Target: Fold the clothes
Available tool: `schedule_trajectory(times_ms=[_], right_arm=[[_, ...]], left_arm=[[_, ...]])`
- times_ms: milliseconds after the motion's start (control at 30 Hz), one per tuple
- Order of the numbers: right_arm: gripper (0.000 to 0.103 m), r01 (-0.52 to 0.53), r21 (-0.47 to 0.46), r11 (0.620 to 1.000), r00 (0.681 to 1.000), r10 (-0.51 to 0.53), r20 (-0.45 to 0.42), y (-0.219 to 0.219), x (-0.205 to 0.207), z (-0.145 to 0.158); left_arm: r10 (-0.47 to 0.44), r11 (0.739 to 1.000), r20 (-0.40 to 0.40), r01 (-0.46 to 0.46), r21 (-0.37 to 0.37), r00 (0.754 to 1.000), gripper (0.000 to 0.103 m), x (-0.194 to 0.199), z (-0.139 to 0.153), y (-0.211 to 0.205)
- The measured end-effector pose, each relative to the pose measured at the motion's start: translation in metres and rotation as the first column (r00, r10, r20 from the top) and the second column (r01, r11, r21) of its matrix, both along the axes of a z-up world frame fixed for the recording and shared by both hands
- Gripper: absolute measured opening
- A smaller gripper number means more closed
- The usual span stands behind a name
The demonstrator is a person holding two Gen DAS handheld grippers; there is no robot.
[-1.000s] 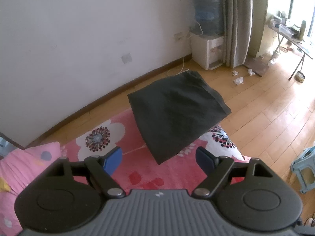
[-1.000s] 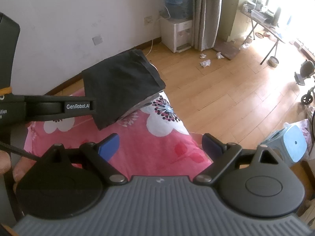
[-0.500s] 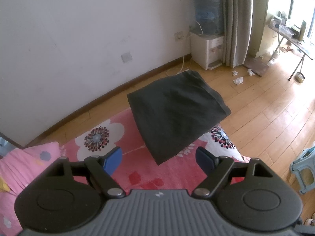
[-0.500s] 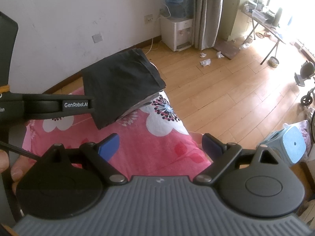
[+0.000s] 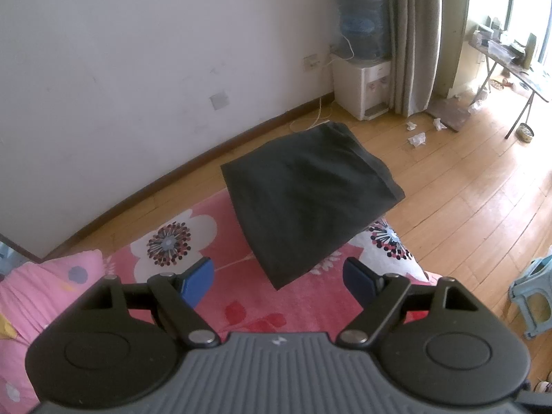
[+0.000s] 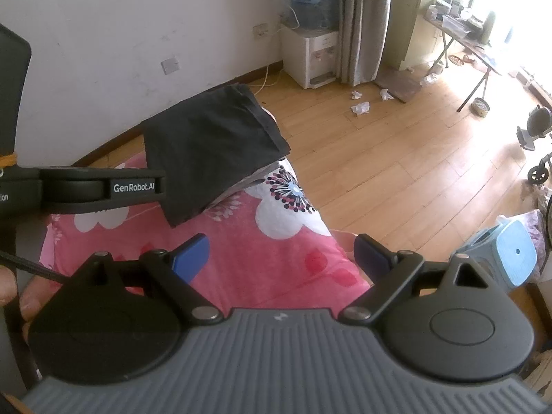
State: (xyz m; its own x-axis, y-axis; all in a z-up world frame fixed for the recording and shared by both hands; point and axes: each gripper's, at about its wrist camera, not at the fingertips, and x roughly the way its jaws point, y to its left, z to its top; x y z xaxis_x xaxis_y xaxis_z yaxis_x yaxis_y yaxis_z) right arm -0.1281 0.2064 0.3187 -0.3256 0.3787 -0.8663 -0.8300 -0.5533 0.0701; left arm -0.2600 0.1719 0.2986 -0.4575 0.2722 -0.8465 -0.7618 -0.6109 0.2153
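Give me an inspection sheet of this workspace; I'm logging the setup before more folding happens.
Surface: pink floral blanket, flat, with white flowers.
Job's things: dark folded garment lying at the blanket's far corner, on what looks like other folded cloth.
Clutter: crumpled paper scraps on the wooden floor.
Grippers: left gripper open, empty; right gripper open, empty; both short of the garment.
Cables: white cord along the baseboard by the water dispenser; thin black cable beside a hand.
Surroundings: white wall, curtain, folding table, blue stool.
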Motion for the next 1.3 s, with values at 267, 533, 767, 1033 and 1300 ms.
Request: schedule_trajectory(times_ms=[267, 533, 767, 1033, 1300], right_arm=[[0.091, 0.002, 0.001, 1.000, 1.000, -0.002, 0.004, 0.0018, -0.0006, -0.0003], [0.091, -0.006, 0.004, 1.000, 1.000, 0.006, 0.003, 0.0020, -0.0012, 0.0009], [0.091, -0.003, 0.004, 1.000, 1.000, 0.003, 0.000, 0.0020, -0.0004, 0.0008], [0.091, -0.002, 0.006, 1.000, 1.000, 0.002, -0.003, 0.0015, 0.0014, 0.0006], [0.091, 0.007, 0.005, 1.000, 1.000, -0.007, -0.006, 0.0001, 0.0031, 0.0005]], left_arm=[[0.002, 1.000, 0.004, -0.002, -0.006, 1.000, 0.083, -0.0010, -0.0022, 0.0004], [0.009, 1.000, 0.002, -0.009, -0.008, 1.000, 0.083, -0.0030, -0.0034, -0.0007], [0.007, 1.000, -0.001, -0.007, -0.007, 1.000, 0.083, -0.0032, -0.0022, -0.0008], [0.005, 1.000, -0.006, -0.005, -0.008, 1.000, 0.083, -0.0027, -0.0028, -0.0012], [0.001, 1.000, -0.010, -0.001, -0.013, 1.000, 0.084, 0.0007, -0.0011, 0.0008]])
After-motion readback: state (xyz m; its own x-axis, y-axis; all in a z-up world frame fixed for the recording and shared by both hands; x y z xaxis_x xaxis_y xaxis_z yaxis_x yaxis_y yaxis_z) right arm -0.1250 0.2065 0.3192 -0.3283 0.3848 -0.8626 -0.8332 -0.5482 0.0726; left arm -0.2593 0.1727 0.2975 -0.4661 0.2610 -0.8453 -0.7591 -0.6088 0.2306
